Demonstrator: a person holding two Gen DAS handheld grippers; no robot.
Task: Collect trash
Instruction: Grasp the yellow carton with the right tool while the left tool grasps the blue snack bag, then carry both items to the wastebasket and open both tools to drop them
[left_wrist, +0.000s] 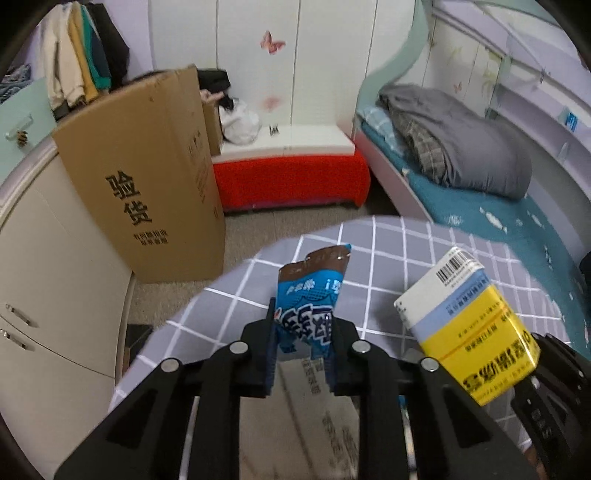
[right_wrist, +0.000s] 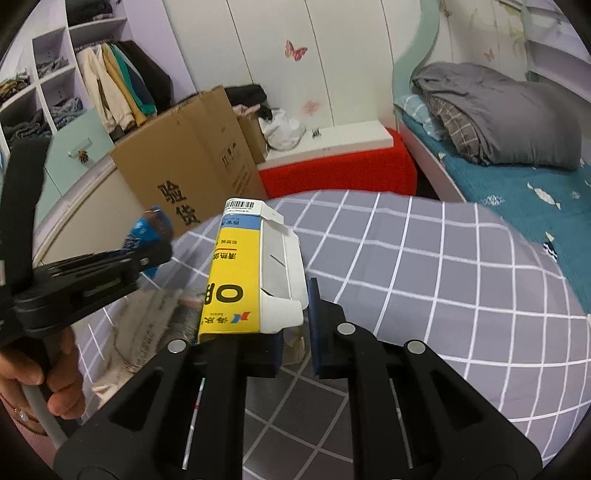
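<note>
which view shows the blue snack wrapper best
The left wrist view: the blue snack wrapper stands centred between the left tongs, print and torn top readable. The right wrist view catches it only small and blurred at the left edge.

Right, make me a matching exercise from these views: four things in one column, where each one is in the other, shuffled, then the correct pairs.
Things
1. blue snack wrapper
2. yellow and white carton
3. big cardboard box
4. grey quilt

Places
A. bundled on the bed
B. standing on the floor by the cabinet
C. pinched in the left gripper
D. held in the right gripper

Pairs: 1-C, 2-D, 3-B, 4-A
</note>
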